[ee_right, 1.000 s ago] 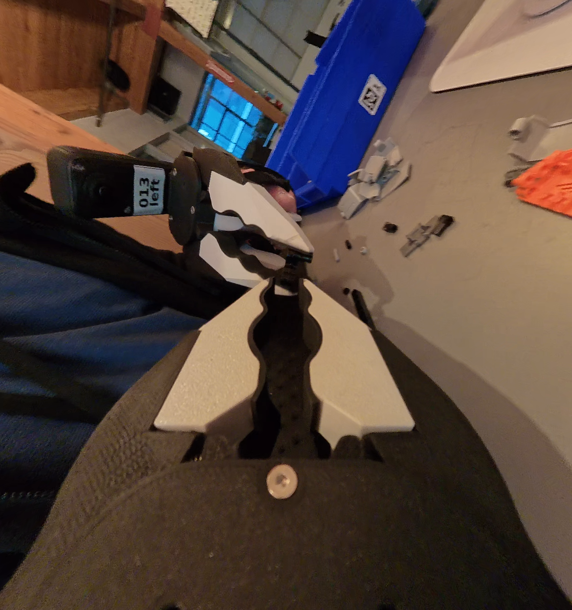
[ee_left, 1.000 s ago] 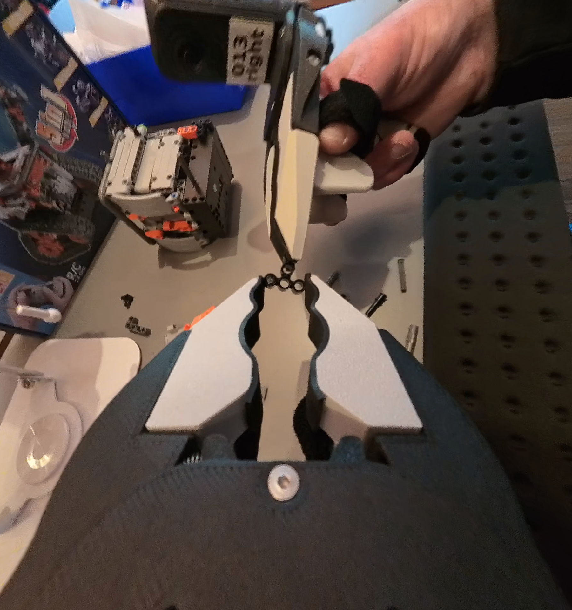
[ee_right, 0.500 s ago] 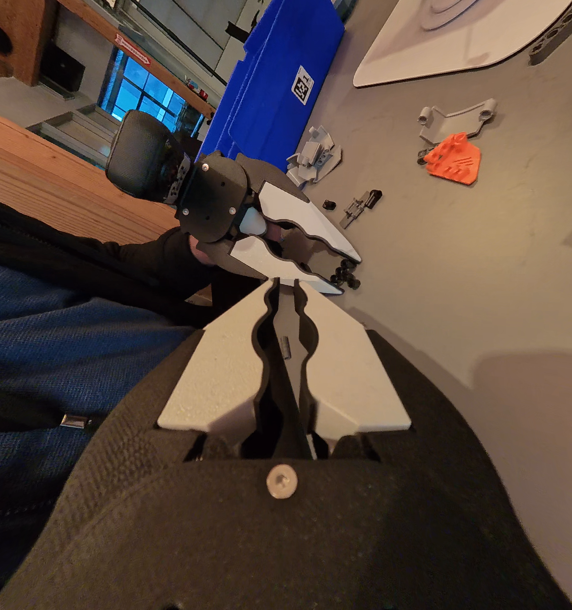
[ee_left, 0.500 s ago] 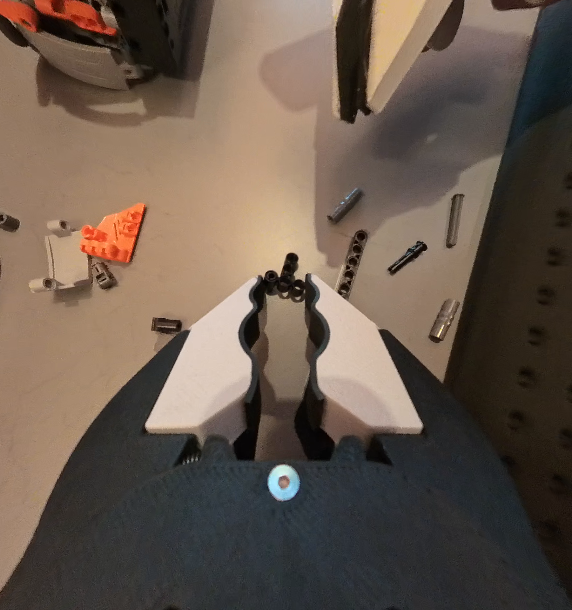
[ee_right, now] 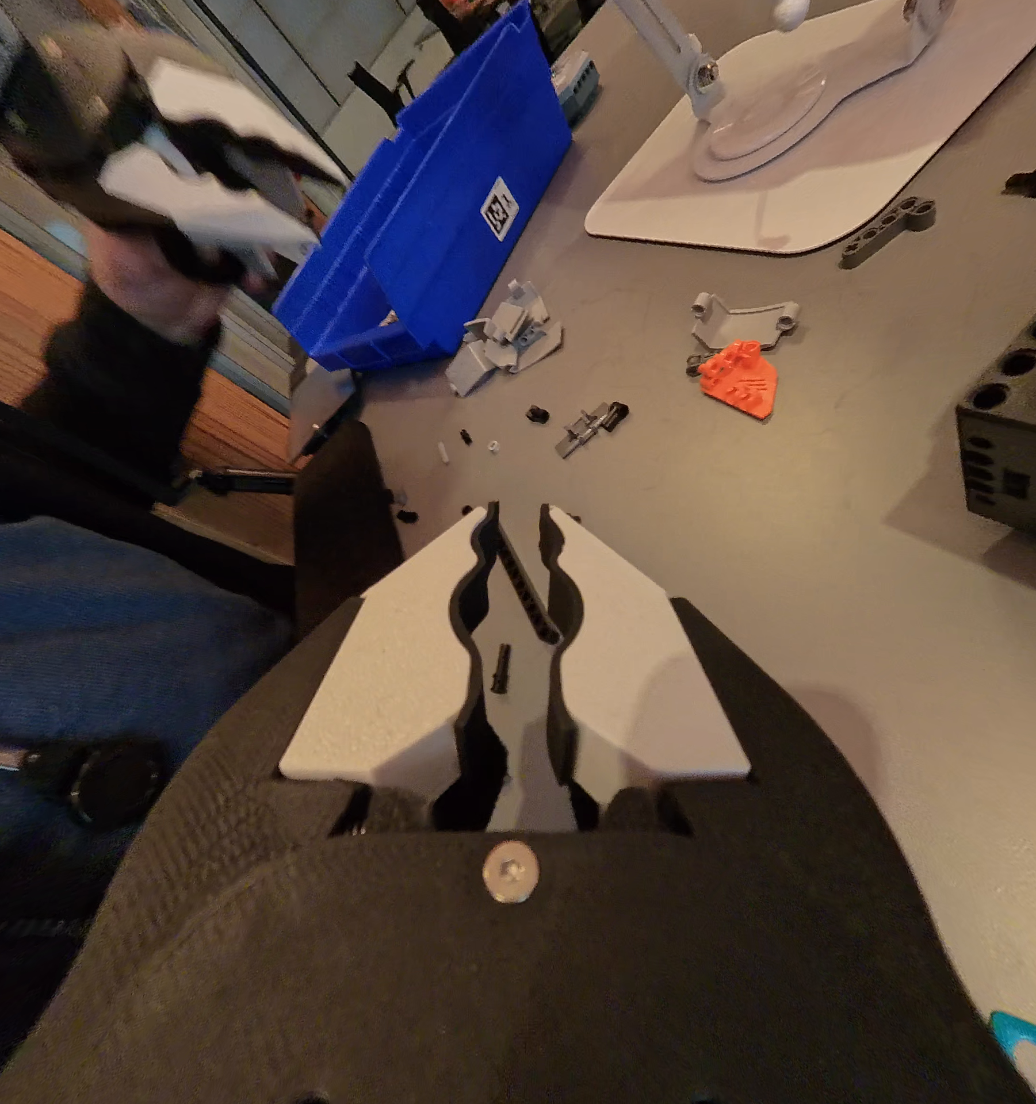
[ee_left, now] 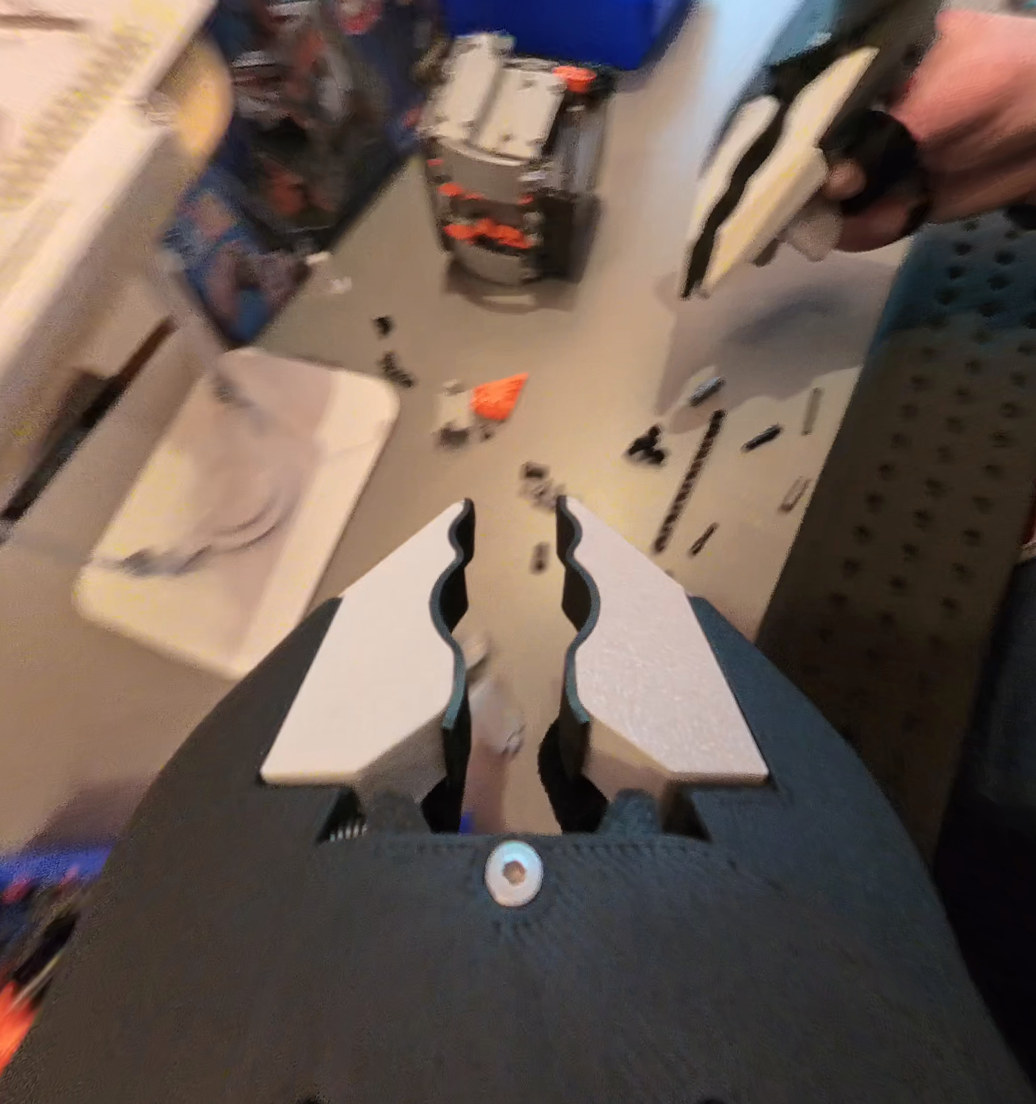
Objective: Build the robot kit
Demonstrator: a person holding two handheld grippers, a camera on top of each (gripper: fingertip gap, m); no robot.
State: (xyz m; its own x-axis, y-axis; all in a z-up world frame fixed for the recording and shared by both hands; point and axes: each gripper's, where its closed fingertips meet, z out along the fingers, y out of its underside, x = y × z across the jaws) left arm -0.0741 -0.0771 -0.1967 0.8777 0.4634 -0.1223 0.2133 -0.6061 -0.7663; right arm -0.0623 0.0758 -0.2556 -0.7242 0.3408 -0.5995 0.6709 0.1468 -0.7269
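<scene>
Grey table (ee_right: 742, 537), left gripper (ee_left: 514, 511) raised — empty, right gripper (ee_right: 515, 514) low — fingers parted

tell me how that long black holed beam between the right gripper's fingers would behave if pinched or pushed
The long black beam looks like rigid plastic, so probably stiff and light. It lies flat on the grey table, so a push would likely slide or pivot it, not roll it. It is thin, so the right gripper must close nearly fully.
</scene>
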